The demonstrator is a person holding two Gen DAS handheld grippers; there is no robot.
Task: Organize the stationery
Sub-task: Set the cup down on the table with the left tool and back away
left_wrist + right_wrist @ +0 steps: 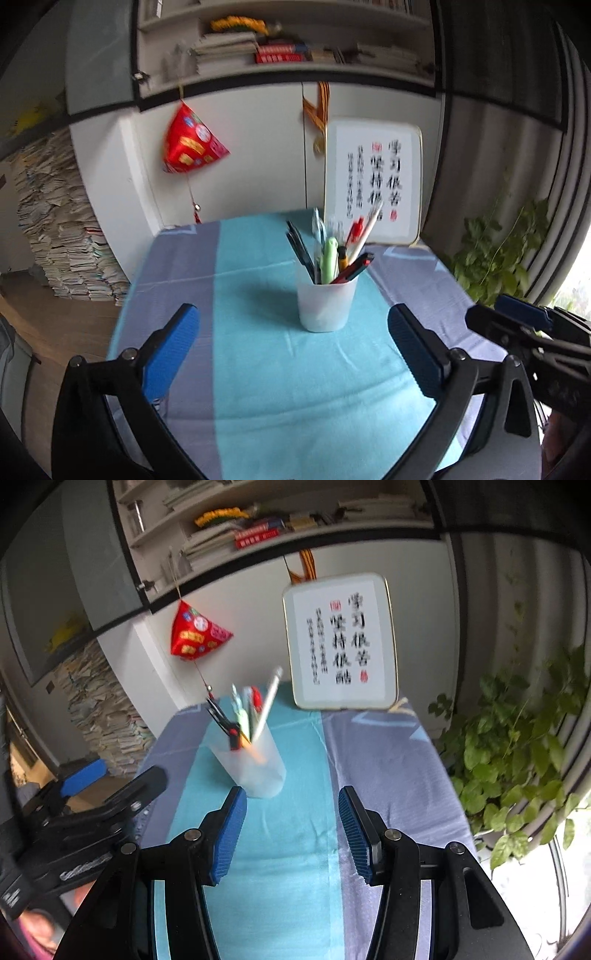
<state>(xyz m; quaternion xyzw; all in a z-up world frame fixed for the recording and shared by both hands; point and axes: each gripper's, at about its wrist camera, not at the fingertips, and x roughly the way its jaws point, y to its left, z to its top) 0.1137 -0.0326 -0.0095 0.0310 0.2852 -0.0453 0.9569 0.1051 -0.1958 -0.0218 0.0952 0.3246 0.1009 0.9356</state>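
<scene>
A translucent white cup (pixel 325 306) stands upright on the blue and grey cloth (pixel 258 369), holding several pens, a green marker and a white pencil. My left gripper (pixel 293 325) hangs above the cloth in front of the cup, jaws spread wide with nothing between them. In the right wrist view the cup (pixel 255 764) sits ahead and left of my right gripper (pixel 291 805), whose blue pads stand half apart over bare cloth (pixel 288 867), holding nothing. The right gripper (pixel 513 321) shows at the right edge of the left view; the left gripper (pixel 110 779) shows at the left edge of the right view.
A framed calligraphy board (pixel 373 181) leans against the white cabinet behind the cup. A red hanging ornament (pixel 192 142) dangles to the left. A leafy plant (pixel 517 746) stands off the table's right side. Stacked papers (pixel 62 236) pile on the floor at left.
</scene>
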